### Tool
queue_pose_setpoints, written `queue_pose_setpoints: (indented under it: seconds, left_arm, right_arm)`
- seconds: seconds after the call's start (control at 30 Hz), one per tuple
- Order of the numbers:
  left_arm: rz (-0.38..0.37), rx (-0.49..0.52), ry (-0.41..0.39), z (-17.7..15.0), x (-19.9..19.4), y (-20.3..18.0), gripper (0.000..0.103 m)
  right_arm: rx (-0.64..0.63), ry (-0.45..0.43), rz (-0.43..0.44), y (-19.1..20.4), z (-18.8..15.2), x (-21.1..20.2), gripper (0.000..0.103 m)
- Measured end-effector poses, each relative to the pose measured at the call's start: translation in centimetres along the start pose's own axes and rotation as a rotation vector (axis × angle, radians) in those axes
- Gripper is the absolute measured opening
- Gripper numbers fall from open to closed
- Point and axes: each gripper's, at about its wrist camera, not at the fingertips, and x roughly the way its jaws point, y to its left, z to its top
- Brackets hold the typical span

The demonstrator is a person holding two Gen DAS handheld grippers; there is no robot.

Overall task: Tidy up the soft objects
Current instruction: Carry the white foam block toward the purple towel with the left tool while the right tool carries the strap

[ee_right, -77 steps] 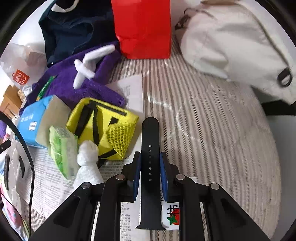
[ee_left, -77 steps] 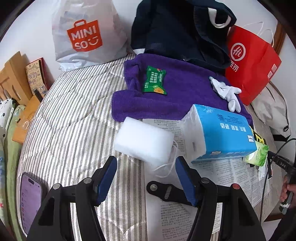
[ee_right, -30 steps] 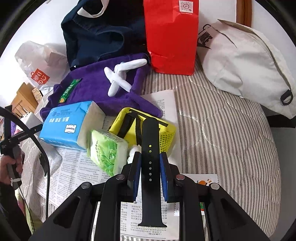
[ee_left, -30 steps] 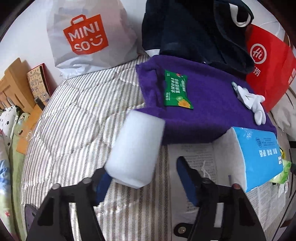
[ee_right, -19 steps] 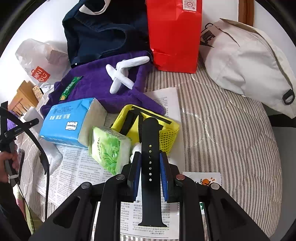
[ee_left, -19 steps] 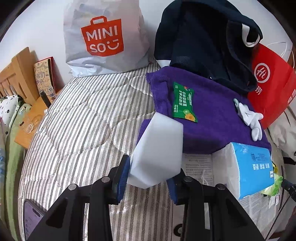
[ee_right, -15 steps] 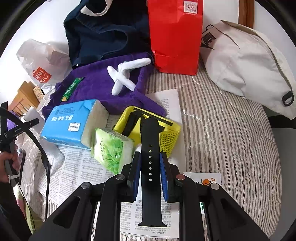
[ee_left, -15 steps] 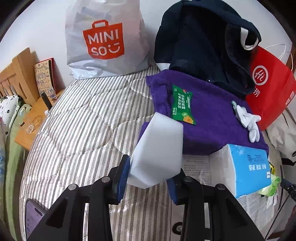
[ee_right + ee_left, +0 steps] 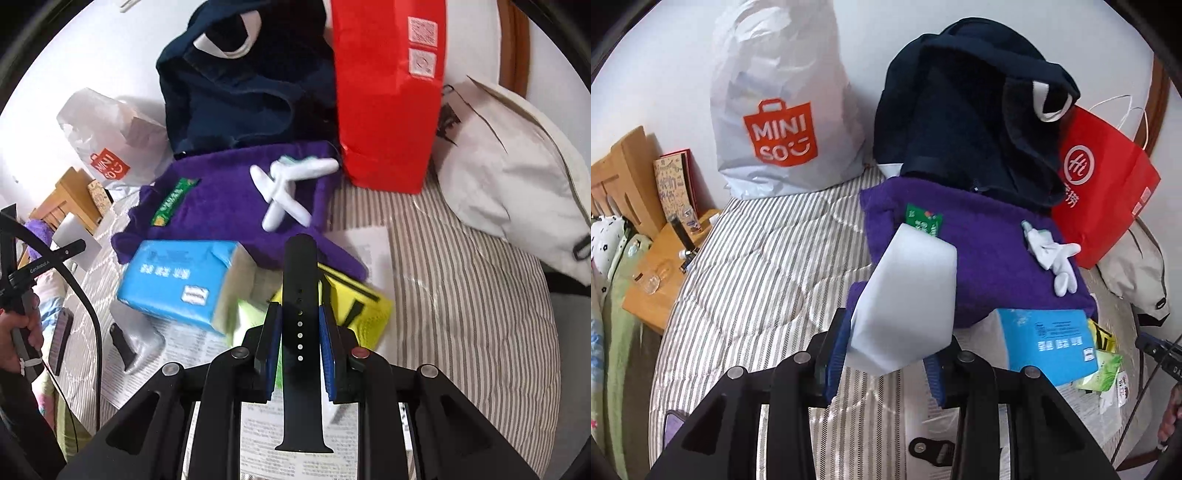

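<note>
Left wrist view: the left gripper (image 9: 886, 345) has its jaws closed partway onto a white foam block (image 9: 905, 299), pads pressing its two lower sides. The block stands up out of the jaws, long axis running toward 12 o'clock with a slight lean to 1. Straight beyond it, at 12 to 1 o'clock, lies the purple towel (image 9: 990, 258), so the left hand looks nearer to that pile.

Right wrist view: the right gripper (image 9: 300, 334) is nearly closed, pinching a black watch strap (image 9: 300, 295) across its width. The strap's long axis runs 12 to 6 o'clock, along the fingers. The towel (image 9: 229, 199) sits at 11 o'clock, past the blue tissue pack (image 9: 173, 280).
</note>
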Motion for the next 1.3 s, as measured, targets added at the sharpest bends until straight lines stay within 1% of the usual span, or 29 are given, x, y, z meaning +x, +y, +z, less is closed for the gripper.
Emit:
queue_pose_setpoints:
  seconds: [0.33,0.47,0.73,0.93,1.07,1.2,1.3]
  left_arm:
    - [-0.025,0.036,-0.007,1.7,0.3,-1.6,0.035]
    - [-0.044,0.044,-0.003,2.6,1.1,-2.2,0.035]
    - [-0.059,0.055,0.011,4.1,3.0,-2.7,0.035]
    - [-0.067,0.051,0.022,5.1,4.6,-2.6,0.035]
    - [-0.073,0.048,0.028,5.6,5.5,-2.5,0.035]
    - [-0.079,0.048,0.036,6.0,6.5,-2.5,0.035]
    - [-0.086,0.044,0.041,6.3,7.1,-2.3,0.035]
  right_arm:
    - [-0.033,-0.010,0.036,2.0,3.6,1.5,0.020]
    - [-0.043,-0.008,0.045,2.7,5.3,2.6,0.020]
    - [-0.063,-0.004,0.060,3.8,8.7,4.9,0.020]
    - [-0.100,0.003,0.068,5.1,11.5,7.5,0.020]
    - [-0.130,0.023,0.073,5.8,13.0,9.9,0.020]
    - [-0.132,0.053,0.077,6.0,13.8,12.4,0.020]
    - [-0.133,0.076,0.063,5.9,13.8,13.9,0.020]
